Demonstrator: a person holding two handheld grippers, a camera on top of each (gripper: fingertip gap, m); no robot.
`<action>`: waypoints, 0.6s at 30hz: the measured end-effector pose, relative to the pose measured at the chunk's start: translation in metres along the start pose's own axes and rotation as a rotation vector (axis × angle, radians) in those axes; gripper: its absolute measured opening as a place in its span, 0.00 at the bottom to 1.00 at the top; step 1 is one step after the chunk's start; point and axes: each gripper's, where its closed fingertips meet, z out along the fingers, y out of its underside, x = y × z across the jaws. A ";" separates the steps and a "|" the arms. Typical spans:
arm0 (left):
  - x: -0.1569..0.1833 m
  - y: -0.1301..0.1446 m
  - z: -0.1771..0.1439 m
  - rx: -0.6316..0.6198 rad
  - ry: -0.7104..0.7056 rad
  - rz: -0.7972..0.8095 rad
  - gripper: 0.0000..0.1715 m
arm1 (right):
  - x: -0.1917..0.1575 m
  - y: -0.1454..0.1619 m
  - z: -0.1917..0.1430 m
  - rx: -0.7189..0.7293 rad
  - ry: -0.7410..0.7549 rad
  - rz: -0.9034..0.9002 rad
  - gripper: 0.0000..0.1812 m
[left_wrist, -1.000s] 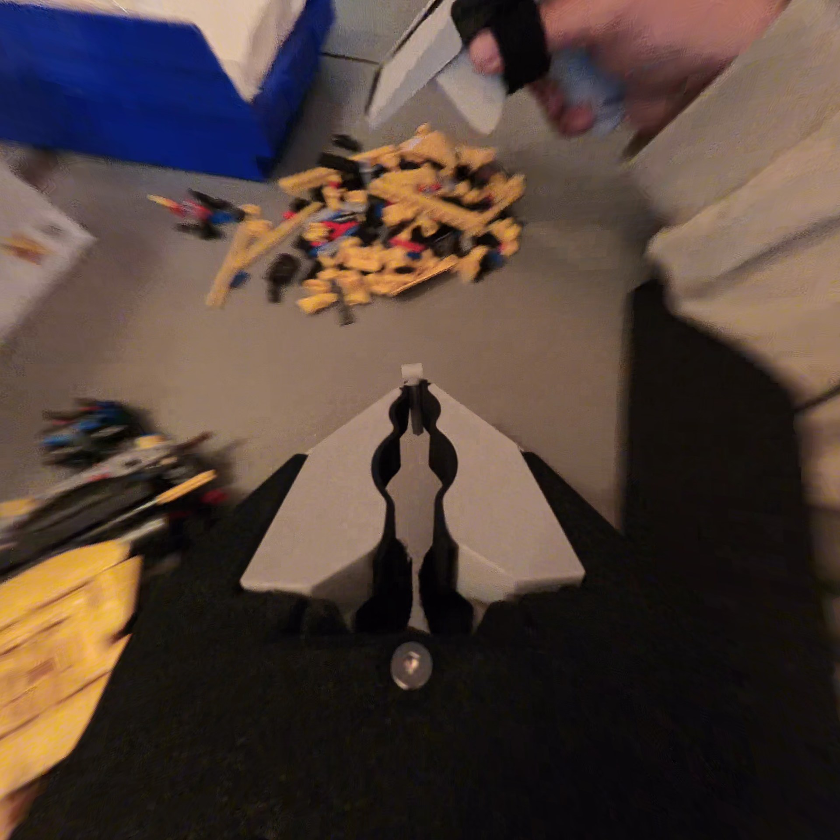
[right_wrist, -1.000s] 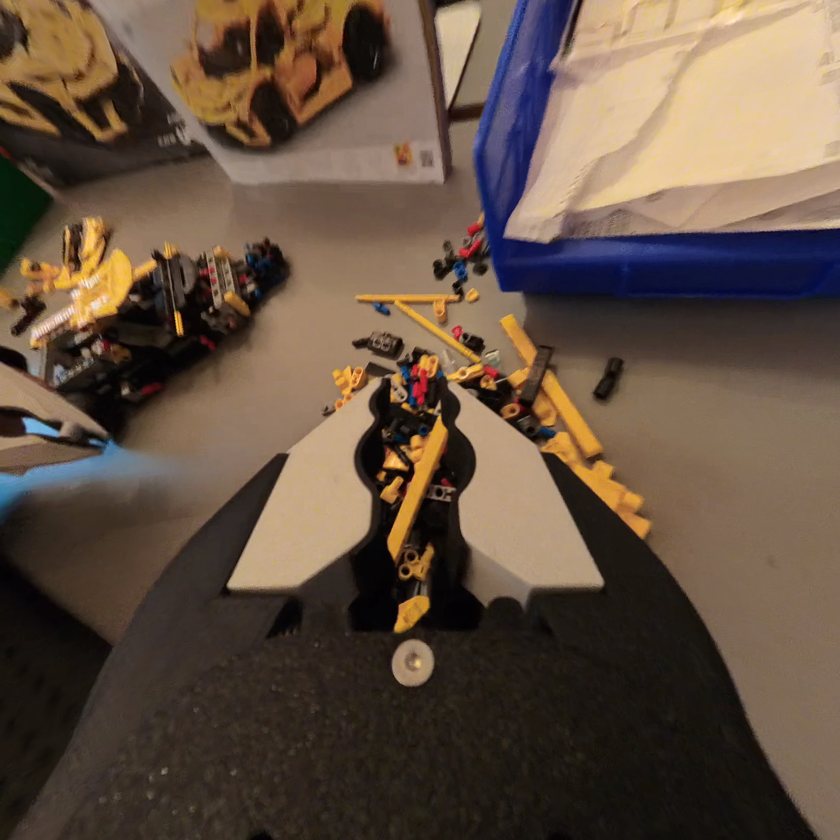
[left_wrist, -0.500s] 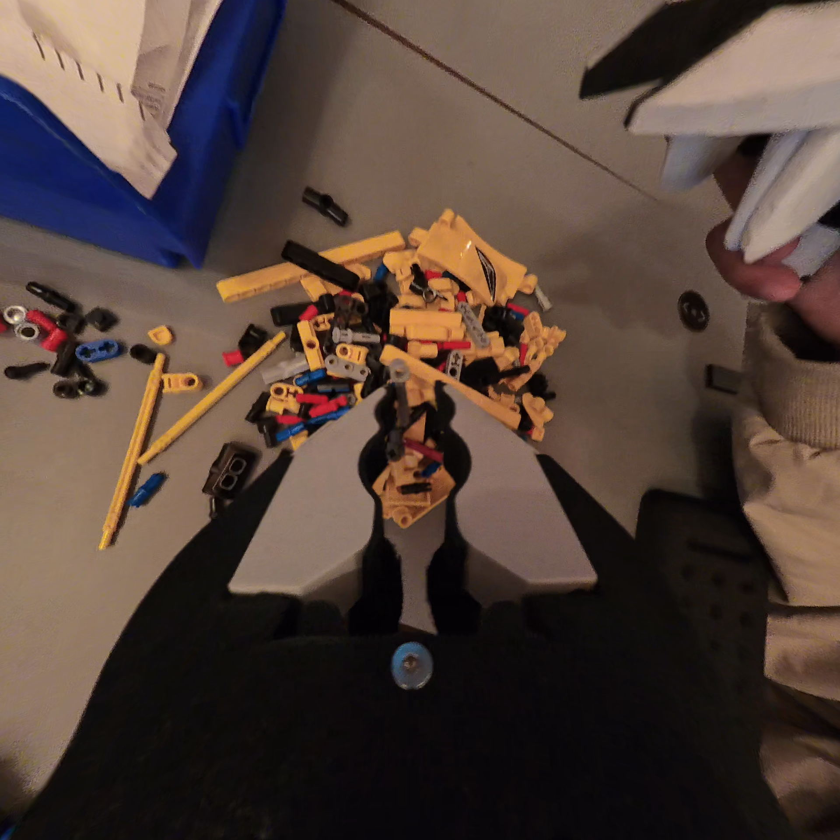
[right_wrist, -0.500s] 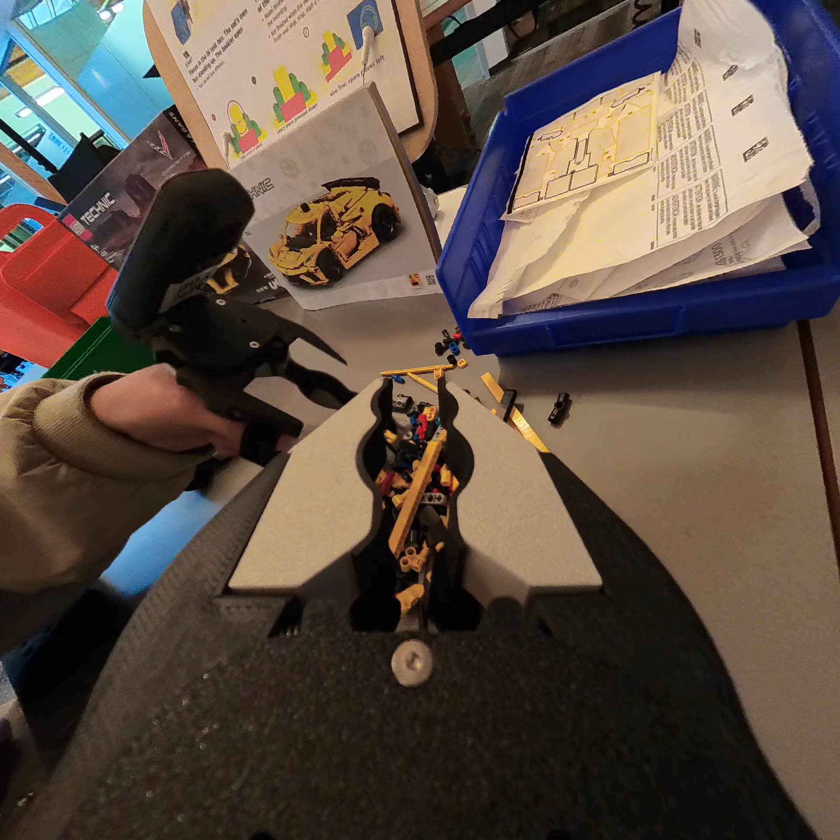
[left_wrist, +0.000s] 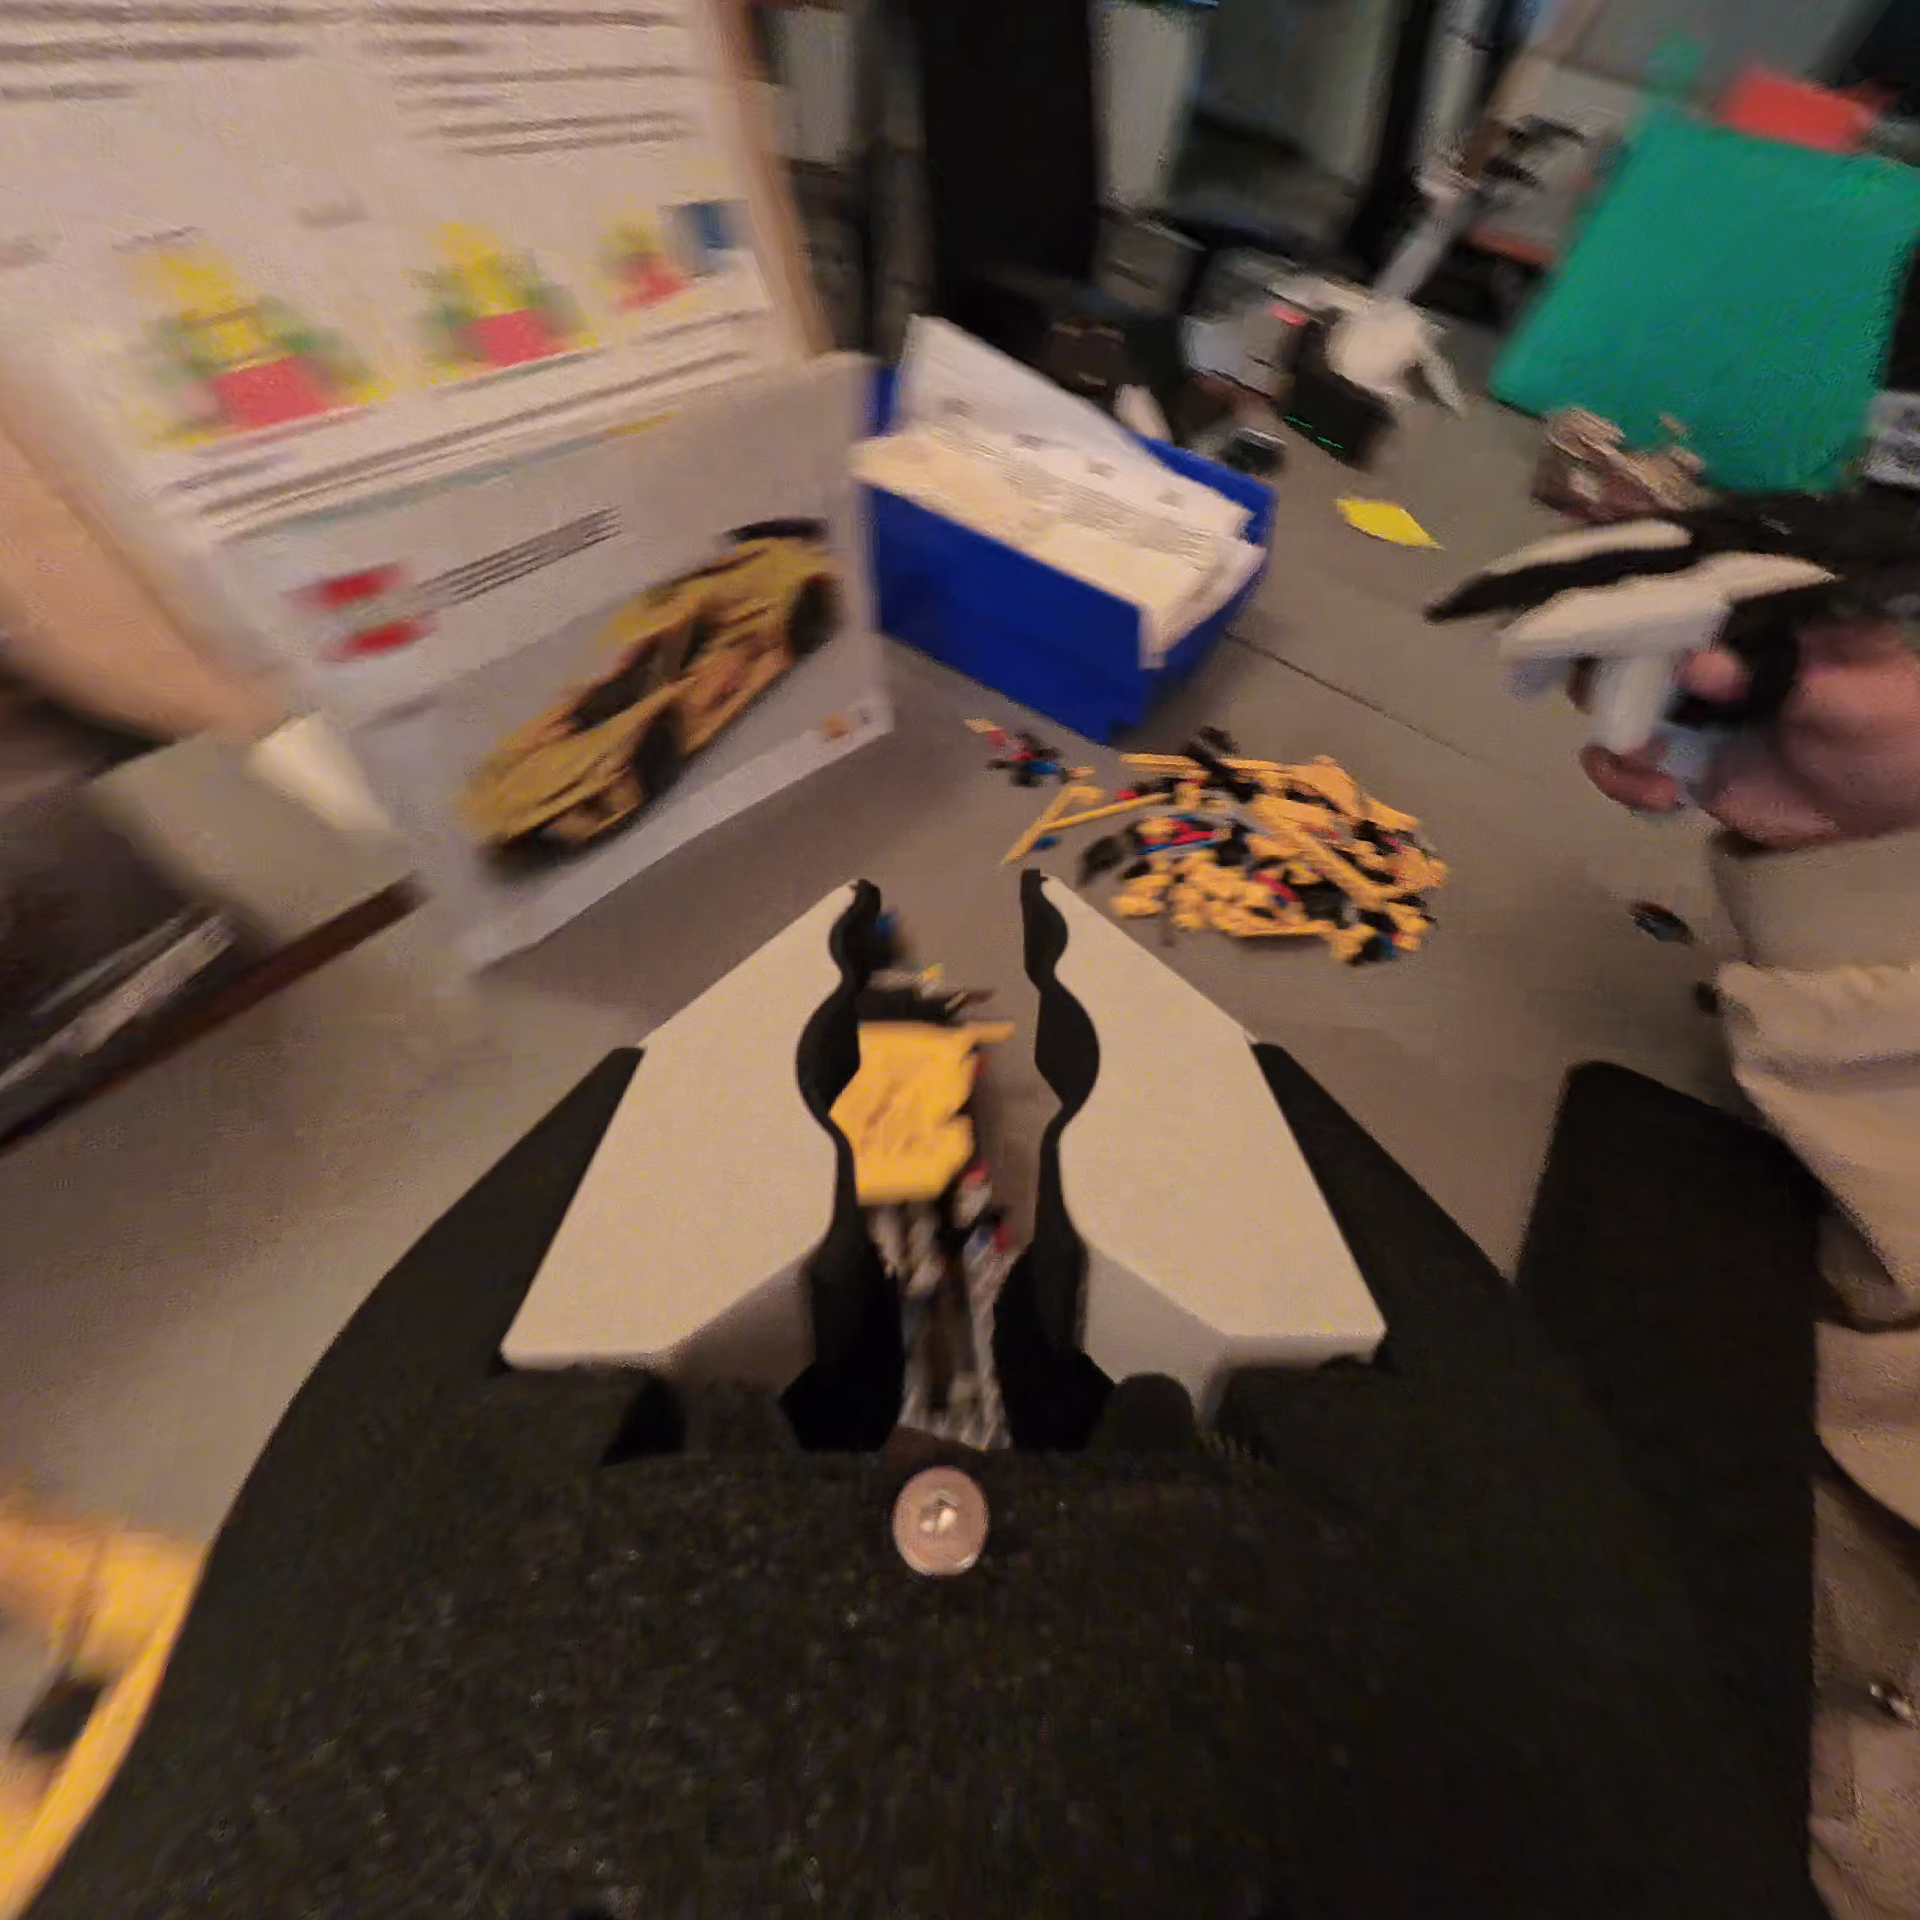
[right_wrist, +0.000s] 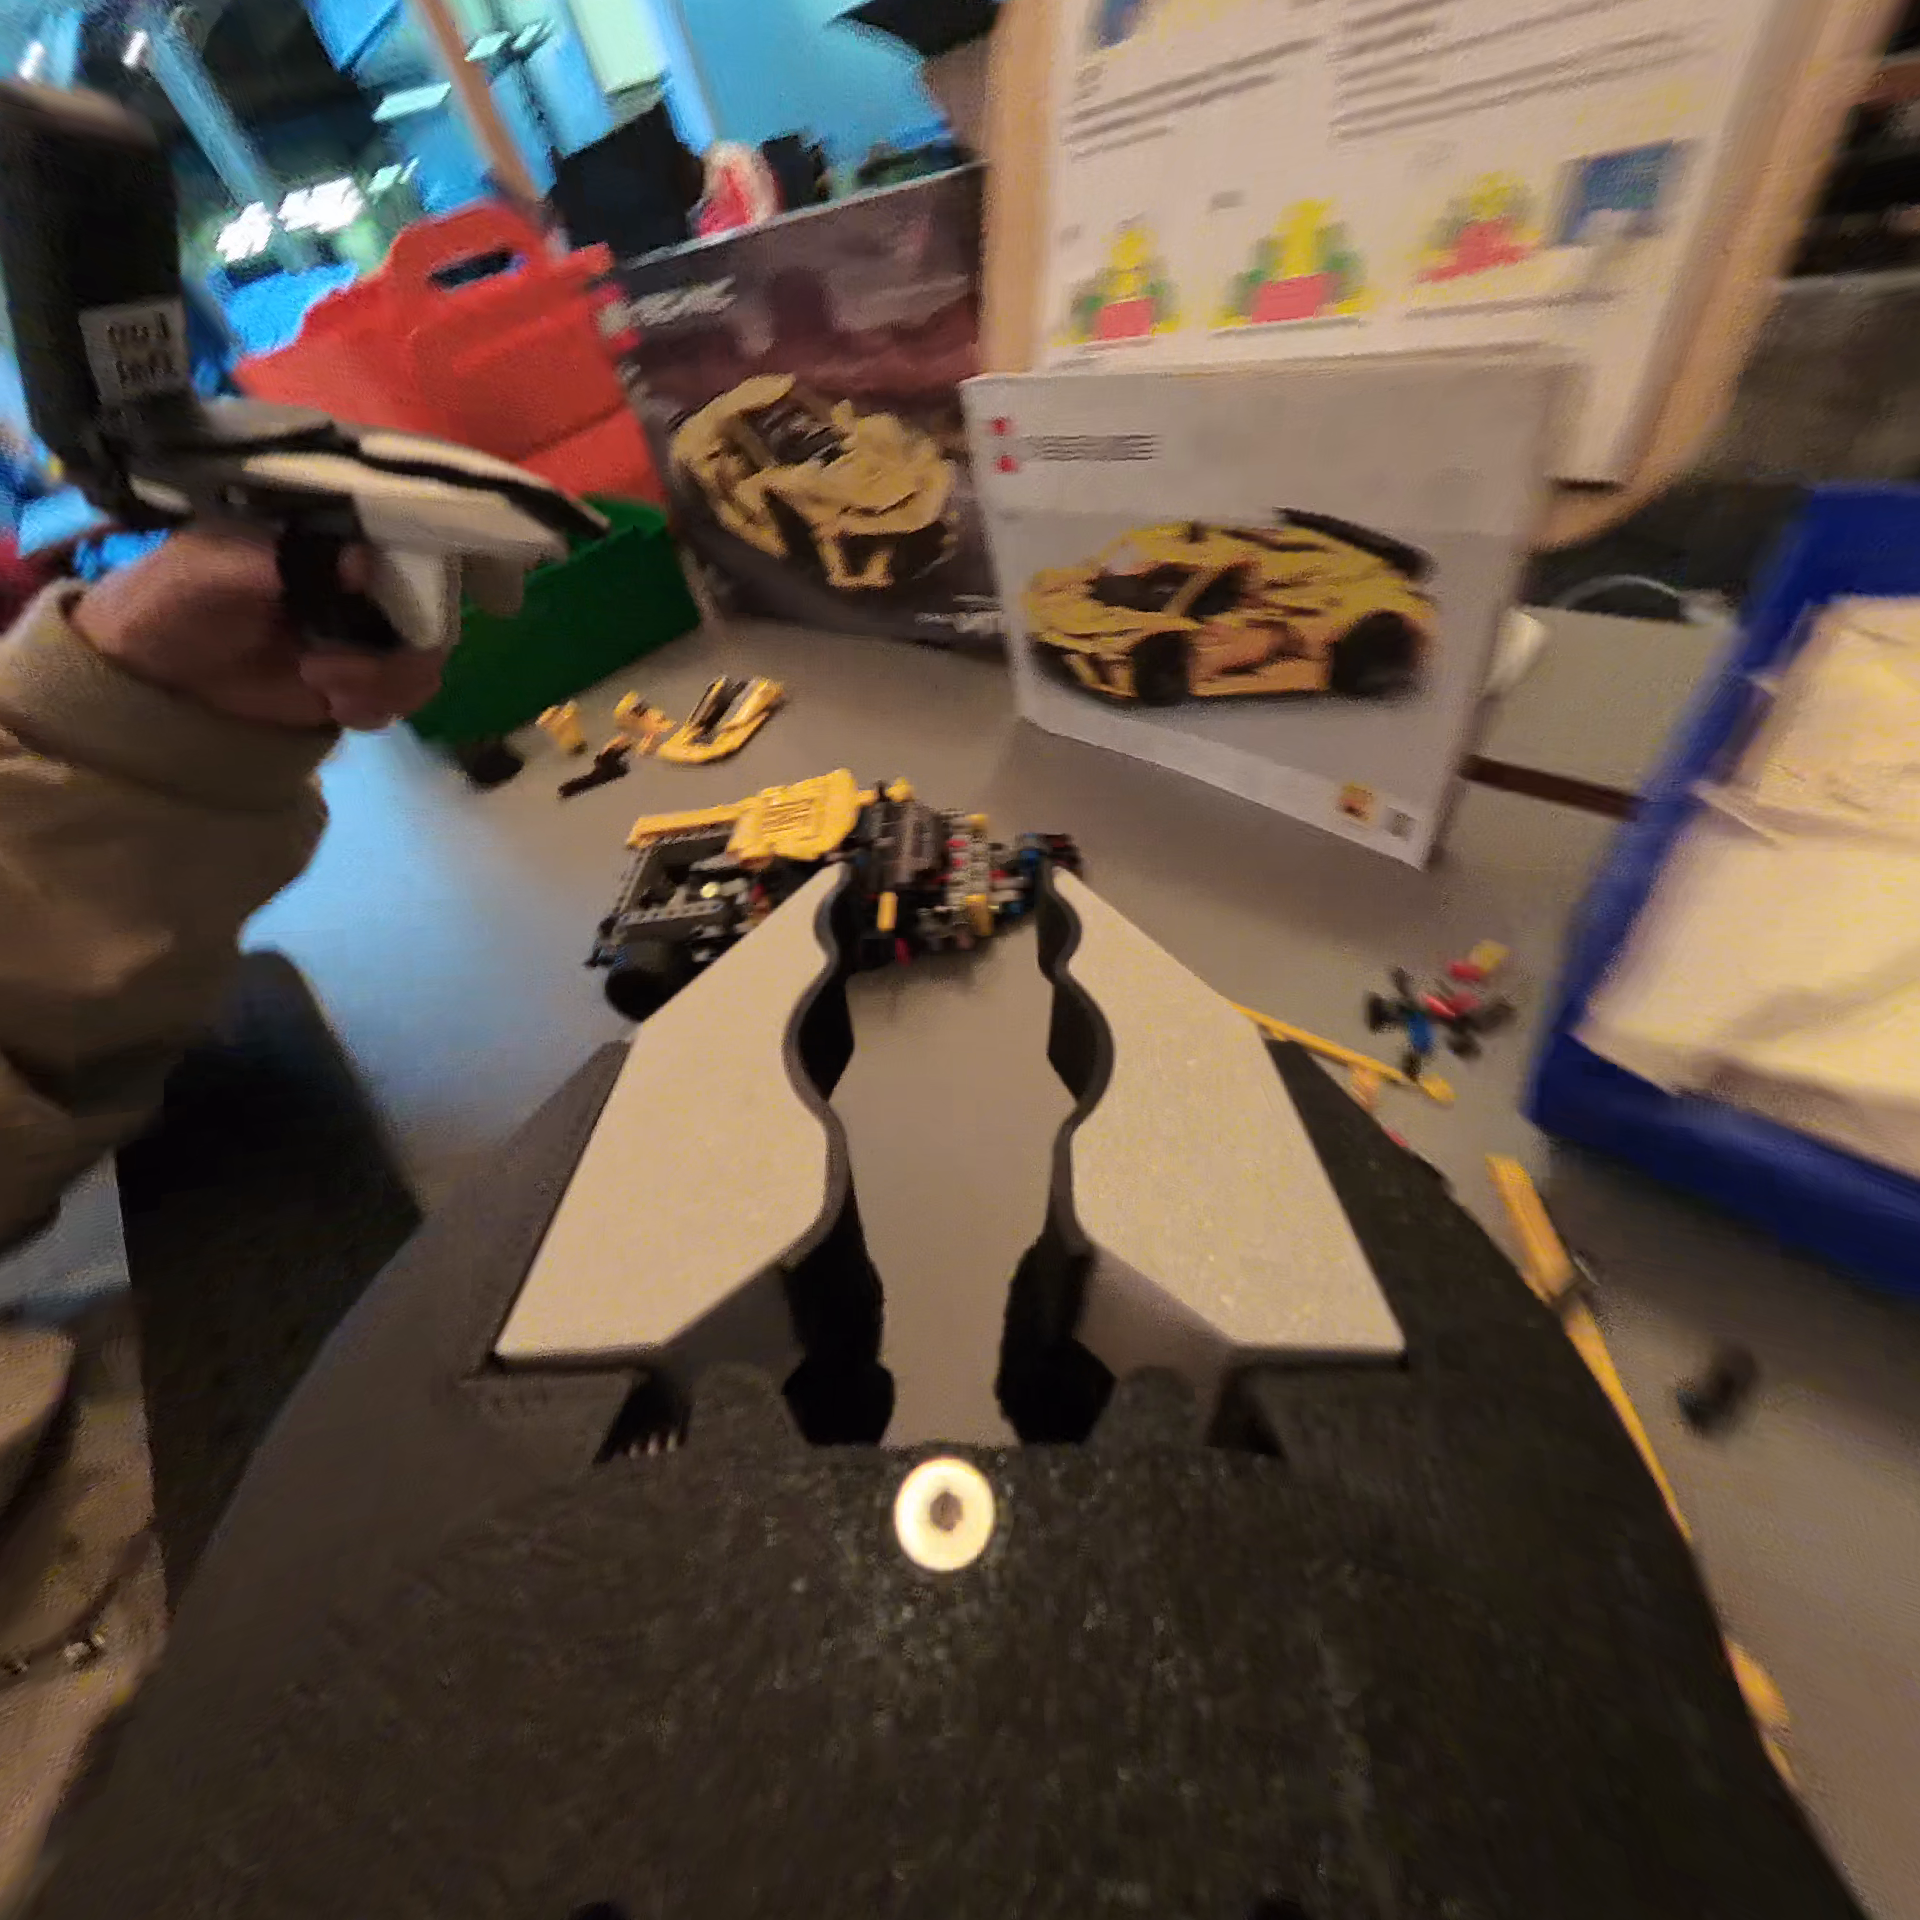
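Observation:
My left gripper is open and empty, held above the grey table. Through its gap shows a partly built yellow and black toy car model. My right gripper is open and empty, low over the table, its tips just short of the same model. A pile of loose yellow, black and red pieces lies ahead right of the left gripper. Each gripper shows in the other's view, held in a hand: the right one and the left one.
A blue bin of papers stands beside the pile. A box with a yellow car picture and a poster board stand behind. A green bin, yellow body parts and small loose pieces lie around. Across from one pair of fingers to the other is roughly 25 cm.
Both grippers have lifted off the loose pile and swung toward the car model. The left jaws, nearly shut before, have opened; the right jaws stand wider.

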 end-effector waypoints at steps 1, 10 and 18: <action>-0.019 0.013 -0.025 0.022 -0.065 -0.047 0.16 | -0.019 0.002 0.019 -0.022 -0.048 -0.052 0.18; -0.021 0.182 -0.068 -0.253 -0.193 0.082 0.16 | -0.152 0.106 0.172 -0.328 -0.248 -0.138 0.50; -0.007 0.189 -0.042 -0.253 -0.066 0.049 0.32 | -0.147 0.152 0.192 -0.357 0.018 -0.088 0.41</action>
